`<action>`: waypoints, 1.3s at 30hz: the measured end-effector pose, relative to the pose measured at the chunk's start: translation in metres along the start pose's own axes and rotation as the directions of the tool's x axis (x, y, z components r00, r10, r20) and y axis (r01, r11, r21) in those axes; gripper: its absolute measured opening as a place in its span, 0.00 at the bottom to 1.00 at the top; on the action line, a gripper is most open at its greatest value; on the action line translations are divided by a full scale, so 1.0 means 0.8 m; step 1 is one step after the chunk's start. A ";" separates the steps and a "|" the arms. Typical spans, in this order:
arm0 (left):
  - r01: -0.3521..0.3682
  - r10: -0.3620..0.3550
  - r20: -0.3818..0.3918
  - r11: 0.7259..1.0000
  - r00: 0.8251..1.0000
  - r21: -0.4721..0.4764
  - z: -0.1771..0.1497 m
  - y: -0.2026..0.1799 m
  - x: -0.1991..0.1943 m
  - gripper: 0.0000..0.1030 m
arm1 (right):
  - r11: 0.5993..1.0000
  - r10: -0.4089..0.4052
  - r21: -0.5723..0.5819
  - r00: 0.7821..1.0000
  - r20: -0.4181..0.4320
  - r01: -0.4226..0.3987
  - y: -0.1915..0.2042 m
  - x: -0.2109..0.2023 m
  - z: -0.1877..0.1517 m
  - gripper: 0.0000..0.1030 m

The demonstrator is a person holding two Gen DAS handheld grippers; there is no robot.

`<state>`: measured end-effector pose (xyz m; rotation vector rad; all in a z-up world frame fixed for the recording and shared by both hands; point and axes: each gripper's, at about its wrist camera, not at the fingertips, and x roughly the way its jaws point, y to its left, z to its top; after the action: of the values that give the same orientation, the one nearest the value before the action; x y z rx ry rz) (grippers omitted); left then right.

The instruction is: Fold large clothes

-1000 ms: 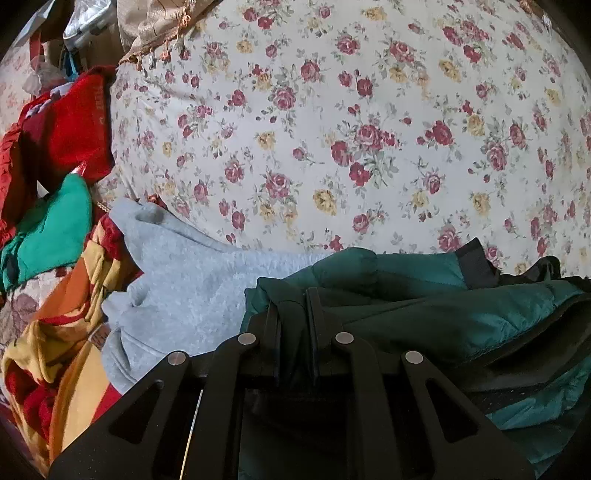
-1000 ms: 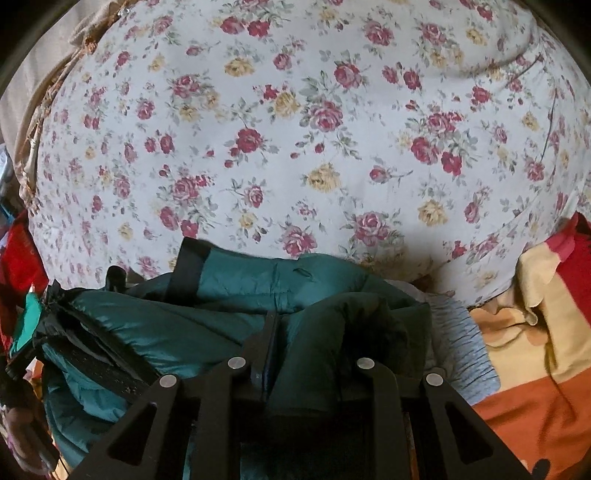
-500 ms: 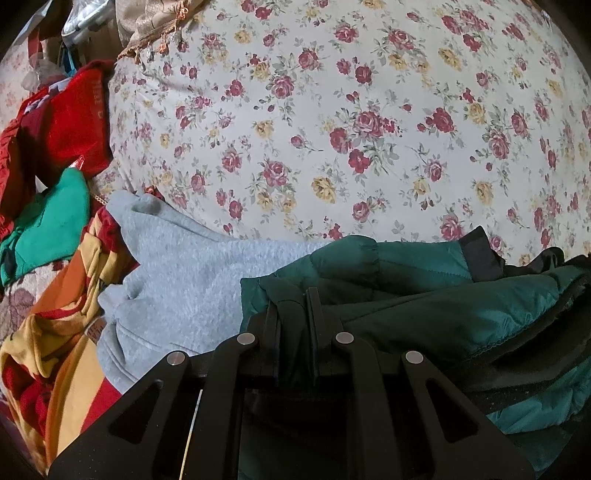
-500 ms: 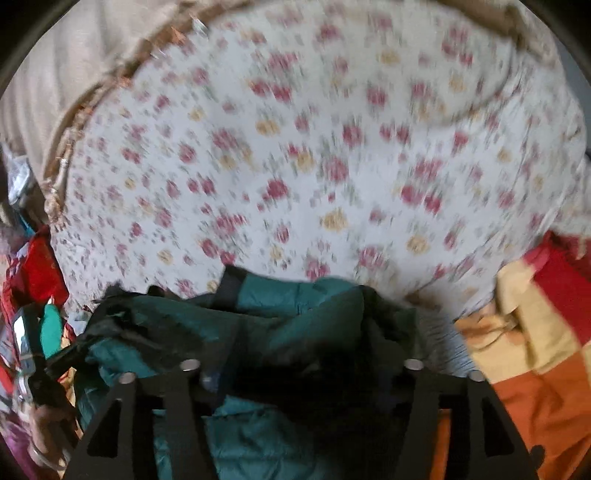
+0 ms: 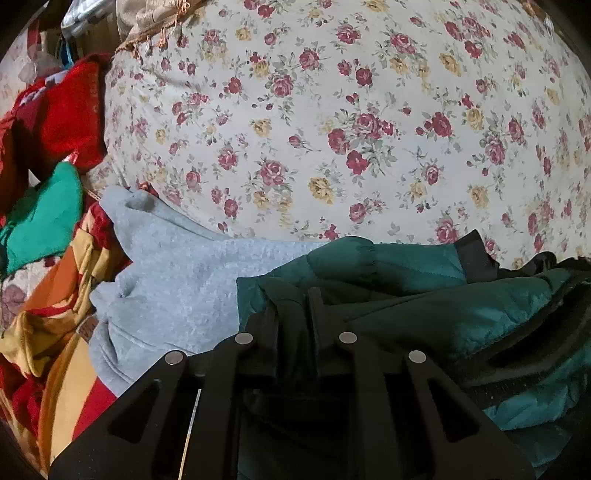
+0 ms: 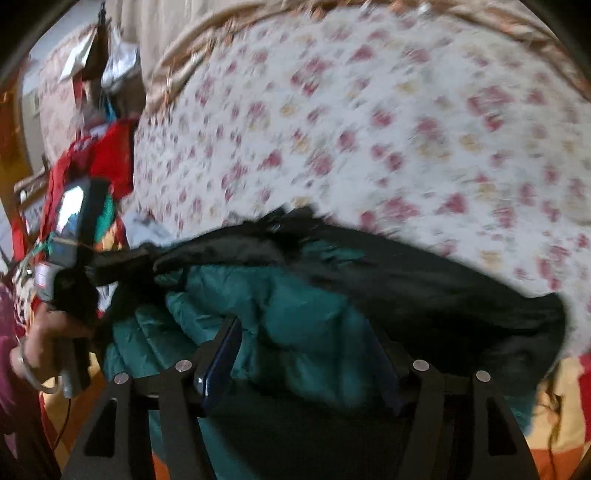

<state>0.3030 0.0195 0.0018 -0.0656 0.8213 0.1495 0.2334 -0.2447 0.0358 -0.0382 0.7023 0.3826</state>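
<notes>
Nearest the left wrist camera, the left gripper is clenching a dark fold of the green padded jacket, its two fingers pinched close together with the fabric bunched between them. In the right wrist view, the right gripper is standing with its jaws spread wide; they have just been opening, and the jacket is lying loose between the fingers, with no pad seen pressing on it, so it is released. That view is blurring with motion. The jacket is lying in a heap at the near edge of the floral bedsheet, its black lining showing along the far side and a black cuff band sitting on the sleeve. To the left of the jacket, and touching it, a grey sweatshirt is resting partly on the sheet. Beyond the sweatshirt, further left of the jacket, an orange, yellow and red striped cloth is crumpling in a pile, with a bright green garment and a red garment behind it. At the left of the jacket in the right wrist view, a person's hand is gripping the handle of the other gripper. The bedsheet is stretching away behind the jacket to a fringed tan edge
</notes>
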 end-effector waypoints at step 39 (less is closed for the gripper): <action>0.068 -0.070 -0.064 0.997 0.995 -0.034 0.012 -0.012 0.045 0.87 | 0.932 -0.258 0.240 0.962 -0.085 0.271 -0.174 0.059 -0.024 0.69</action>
<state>0.3356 0.0147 -0.0178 -0.1294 0.8808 0.0960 0.3041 -0.3614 -0.0218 0.0953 0.7817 0.0325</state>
